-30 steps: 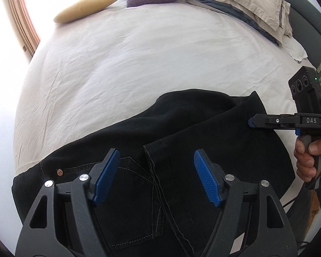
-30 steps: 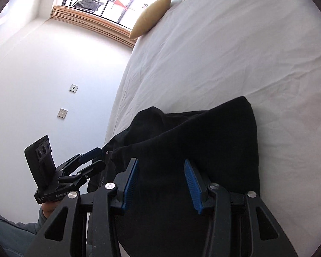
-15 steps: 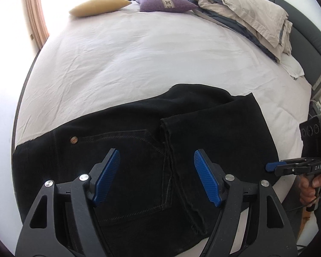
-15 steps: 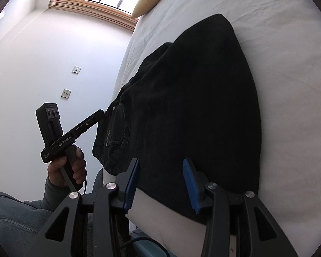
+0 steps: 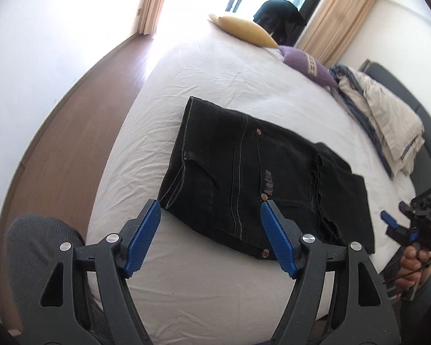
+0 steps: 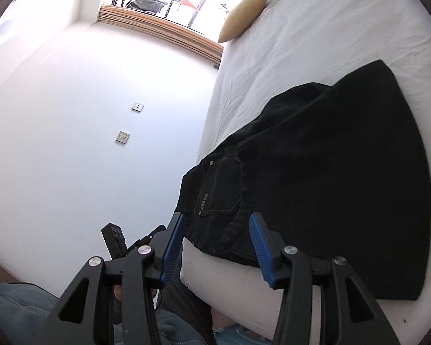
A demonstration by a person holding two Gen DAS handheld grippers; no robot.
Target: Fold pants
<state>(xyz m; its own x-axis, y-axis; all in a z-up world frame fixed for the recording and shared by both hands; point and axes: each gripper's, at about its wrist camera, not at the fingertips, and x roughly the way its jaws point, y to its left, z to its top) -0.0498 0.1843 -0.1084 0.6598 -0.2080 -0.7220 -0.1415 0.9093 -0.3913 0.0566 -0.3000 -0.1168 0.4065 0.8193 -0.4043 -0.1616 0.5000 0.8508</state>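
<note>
Both grippers are off the cloth. Left gripper (image 5: 209,230): jaws wide, nothing between them; the black jeans (image 5: 261,178) lie ahead of its tips, folded on the white bed sheet (image 5: 215,92). Right gripper (image 6: 215,241): jaws opening, empty; the jeans' near hem sits just beyond its tips at the mattress edge.

Risks, as I judge them:
- the folded-over leg looks loose and could slide if one layer gets dragged
- pinching the top layer only would open the fold
- the near hem overhangs the mattress edge, so a nudge may pull it off
</note>
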